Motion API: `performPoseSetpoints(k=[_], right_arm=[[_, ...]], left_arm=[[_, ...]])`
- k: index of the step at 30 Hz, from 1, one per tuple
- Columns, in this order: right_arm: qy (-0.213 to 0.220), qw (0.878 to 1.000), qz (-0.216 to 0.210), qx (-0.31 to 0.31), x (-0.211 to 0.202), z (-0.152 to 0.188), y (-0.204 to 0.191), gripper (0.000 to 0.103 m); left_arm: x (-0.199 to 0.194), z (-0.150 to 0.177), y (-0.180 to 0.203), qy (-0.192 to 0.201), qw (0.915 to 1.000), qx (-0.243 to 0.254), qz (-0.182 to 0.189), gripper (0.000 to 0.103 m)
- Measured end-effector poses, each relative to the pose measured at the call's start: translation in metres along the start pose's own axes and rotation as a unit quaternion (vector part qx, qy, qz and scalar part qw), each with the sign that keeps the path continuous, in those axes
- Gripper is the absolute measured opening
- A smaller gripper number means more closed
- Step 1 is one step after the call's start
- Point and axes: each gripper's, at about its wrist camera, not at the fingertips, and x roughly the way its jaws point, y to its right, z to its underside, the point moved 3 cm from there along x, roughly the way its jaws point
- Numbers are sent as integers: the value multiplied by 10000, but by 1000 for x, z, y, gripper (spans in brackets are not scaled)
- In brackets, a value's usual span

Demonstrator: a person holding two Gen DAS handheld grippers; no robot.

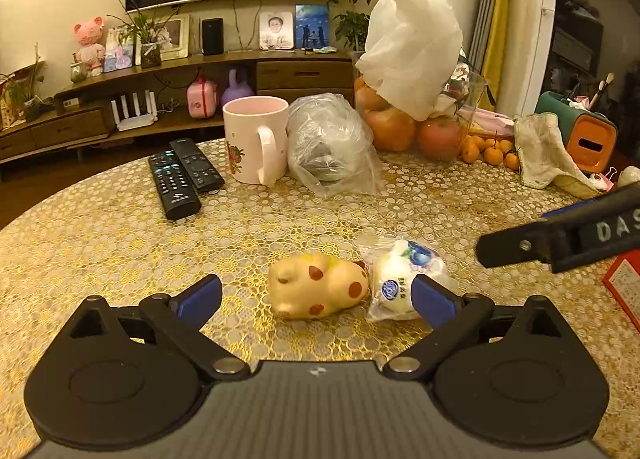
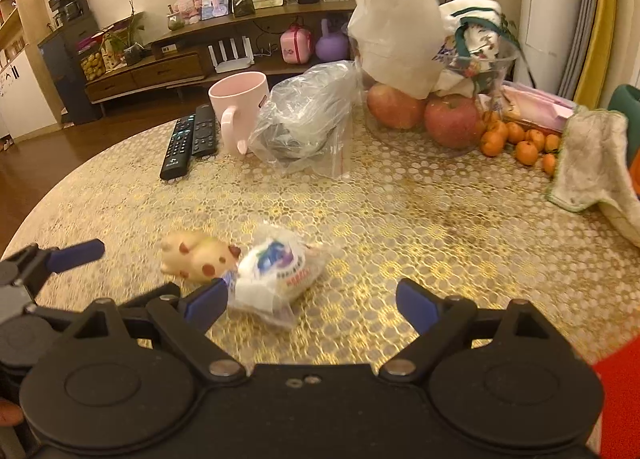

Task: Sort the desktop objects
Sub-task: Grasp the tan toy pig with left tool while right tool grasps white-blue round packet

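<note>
Left wrist view shows our left gripper (image 1: 316, 297) spread wide and empty, already straddling the spotted toy pig (image 1: 318, 285) lying crosswise between its 2 fingers, wrapped packet (image 1: 404, 279) touching the right finger, so left's nearer.

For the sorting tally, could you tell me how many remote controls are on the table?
2: the longer remote and the shorter remote lie side by side, left of the pink mug.
</note>
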Motion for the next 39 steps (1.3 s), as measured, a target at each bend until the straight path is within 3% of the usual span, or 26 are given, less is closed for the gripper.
performPoseSetpoints(k=[12, 18, 26, 36, 39], right_arm=[[-206, 9994, 180, 222, 61, -26, -14, 91], [-387, 9978, 369, 389, 85, -24, -12, 89], [-573, 9959, 230, 663, 102, -17, -15, 84], [-597, 9945, 101, 860, 99, -11, -8, 64], [-625, 9940, 50, 897, 95, -10, -2, 60]], left_arm=[[48, 1, -6, -126, 9999, 83, 26, 101], [61, 3, -9, -150, 9999, -3, 10, 101], [69, 6, -14, -181, 9998, -24, 53, 101], [77, 9, -10, -115, 9996, 153, 212, 96], [80, 11, -9, -151, 9994, 189, 243, 87]])
